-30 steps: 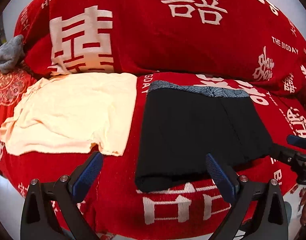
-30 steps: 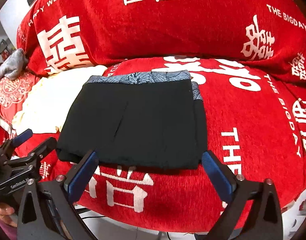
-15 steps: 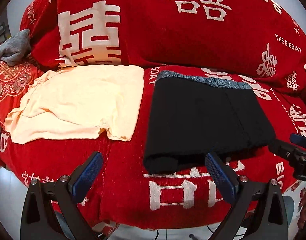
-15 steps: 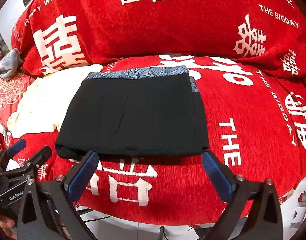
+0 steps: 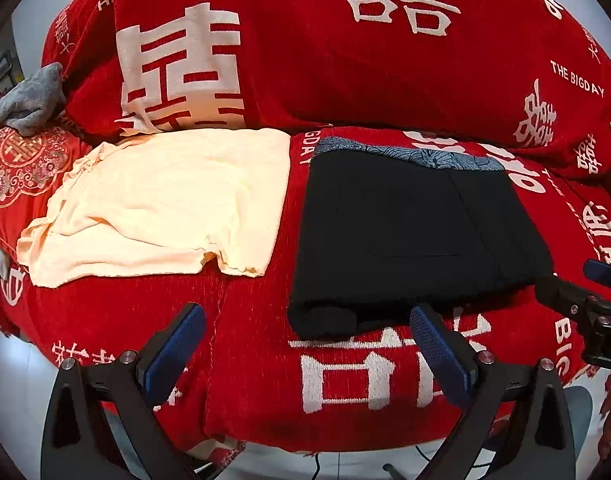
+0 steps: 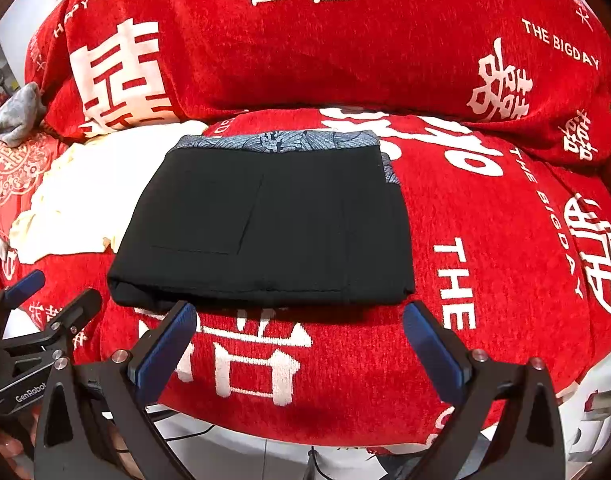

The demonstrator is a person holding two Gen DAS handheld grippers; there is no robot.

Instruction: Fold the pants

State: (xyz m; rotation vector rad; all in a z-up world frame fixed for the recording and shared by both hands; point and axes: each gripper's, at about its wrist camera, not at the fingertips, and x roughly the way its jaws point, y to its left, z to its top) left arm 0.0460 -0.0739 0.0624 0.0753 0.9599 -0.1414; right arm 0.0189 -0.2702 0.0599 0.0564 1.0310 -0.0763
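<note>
Right wrist: smooth black pants (image 6: 265,228) folded rectangular, seemingly layered.

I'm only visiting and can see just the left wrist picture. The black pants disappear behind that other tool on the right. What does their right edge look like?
Observer: In the right wrist view the pants end in a straight folded edge. The blue patterned waistband runs along the back and peeks out at the far right corner.
Operator: Is that right tool holding anything?
Observer: No. The right gripper has its jaws wide open and empty, close to the pants' near edge but not gripping it.
Operator: Is anything written on my own tool?
Observer: Yes. The left gripper carries a "GenRobot" label on its side.
</note>
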